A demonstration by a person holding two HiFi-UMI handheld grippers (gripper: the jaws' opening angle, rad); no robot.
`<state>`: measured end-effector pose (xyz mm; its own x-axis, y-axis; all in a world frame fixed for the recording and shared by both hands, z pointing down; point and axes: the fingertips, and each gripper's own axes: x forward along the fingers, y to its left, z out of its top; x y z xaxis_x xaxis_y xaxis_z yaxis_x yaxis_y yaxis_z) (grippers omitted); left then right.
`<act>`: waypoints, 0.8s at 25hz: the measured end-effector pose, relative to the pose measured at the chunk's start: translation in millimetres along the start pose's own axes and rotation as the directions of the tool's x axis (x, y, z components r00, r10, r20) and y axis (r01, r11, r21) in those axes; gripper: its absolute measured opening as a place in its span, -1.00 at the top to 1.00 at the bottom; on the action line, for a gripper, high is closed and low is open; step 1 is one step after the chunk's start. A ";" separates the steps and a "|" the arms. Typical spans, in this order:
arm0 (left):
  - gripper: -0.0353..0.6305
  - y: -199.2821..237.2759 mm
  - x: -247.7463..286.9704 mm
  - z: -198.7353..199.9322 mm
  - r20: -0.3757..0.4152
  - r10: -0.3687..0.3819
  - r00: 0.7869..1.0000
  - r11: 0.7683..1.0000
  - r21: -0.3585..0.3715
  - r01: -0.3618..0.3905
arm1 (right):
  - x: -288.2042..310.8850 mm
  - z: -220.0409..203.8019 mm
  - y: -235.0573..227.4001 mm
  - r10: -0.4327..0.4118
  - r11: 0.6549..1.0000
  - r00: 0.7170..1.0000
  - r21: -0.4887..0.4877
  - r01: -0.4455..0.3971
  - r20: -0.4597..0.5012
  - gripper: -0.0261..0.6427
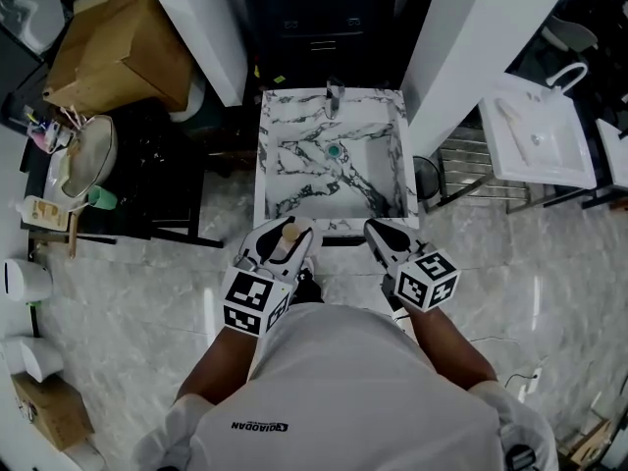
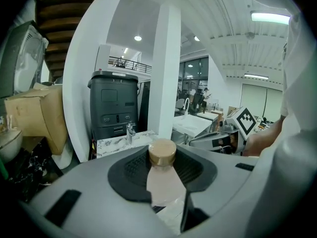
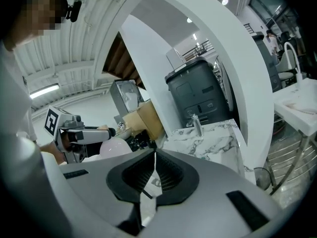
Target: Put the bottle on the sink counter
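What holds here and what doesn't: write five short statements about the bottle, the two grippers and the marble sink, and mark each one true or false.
1. The left gripper is clamped on the bottle. True.
2. The bottle stands on the counter of the marble sink. False: it is held in the left gripper, short of the sink's near edge.
3. The right gripper has its jaws together with nothing between them. True.
4. The bottle's cap is blue. False: it is tan, above a pale pinkish body.
5. The faucet sits at the sink's far edge from the person. True.
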<state>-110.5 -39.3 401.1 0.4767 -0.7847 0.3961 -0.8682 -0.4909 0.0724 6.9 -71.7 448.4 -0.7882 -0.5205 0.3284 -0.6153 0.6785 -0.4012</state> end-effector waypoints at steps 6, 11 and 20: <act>0.47 49.1 23.1 6.5 -0.011 -0.031 0.999 1.000 -0.002 0.031 | 47.6 18.2 -11.6 -0.028 1.000 1.000 0.004 0.028 -0.007 0.80; 0.47 89.3 40.4 14.8 -0.013 -0.063 0.998 0.998 0.001 0.063 | 82.7 34.5 -21.6 -0.069 0.998 0.998 0.010 0.069 -0.007 0.80; 0.47 149.5 67.6 22.8 -0.027 -0.116 0.993 0.993 0.030 0.117 | 137.8 55.3 -33.4 -0.121 0.993 0.993 0.017 0.121 -0.001 0.80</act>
<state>-205.0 -174.4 417.8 0.5706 -0.7116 0.4099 -0.8018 -0.5907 0.0907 -81.9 -194.8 459.8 -0.7079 -0.5984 0.3752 -0.7063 0.6018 -0.3728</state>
